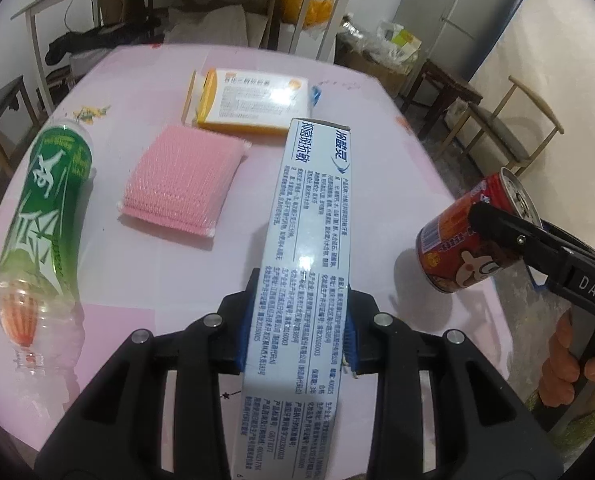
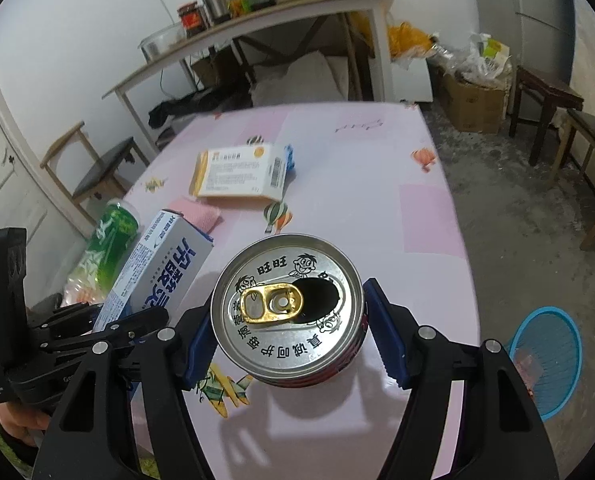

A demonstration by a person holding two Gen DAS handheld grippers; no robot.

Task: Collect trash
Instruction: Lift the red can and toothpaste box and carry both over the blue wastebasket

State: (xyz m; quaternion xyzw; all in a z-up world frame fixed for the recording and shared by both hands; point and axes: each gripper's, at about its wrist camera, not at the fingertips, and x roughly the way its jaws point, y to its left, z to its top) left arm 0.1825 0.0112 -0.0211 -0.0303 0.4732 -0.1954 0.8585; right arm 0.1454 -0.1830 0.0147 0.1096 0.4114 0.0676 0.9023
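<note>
My left gripper is shut on a long white and blue toothpaste box, held above the pink table; the box also shows in the right wrist view. My right gripper is shut on an opened red drink can, lifted off the table near its right edge; the can also shows in the left wrist view. A green-labelled plastic bottle lies on the table at the left. An orange and white medicine box lies further back.
A pink scrubbing sponge lies between the bottle and the toothpaste box. A blue basket stands on the floor right of the table. Chairs and a long side table stand beyond.
</note>
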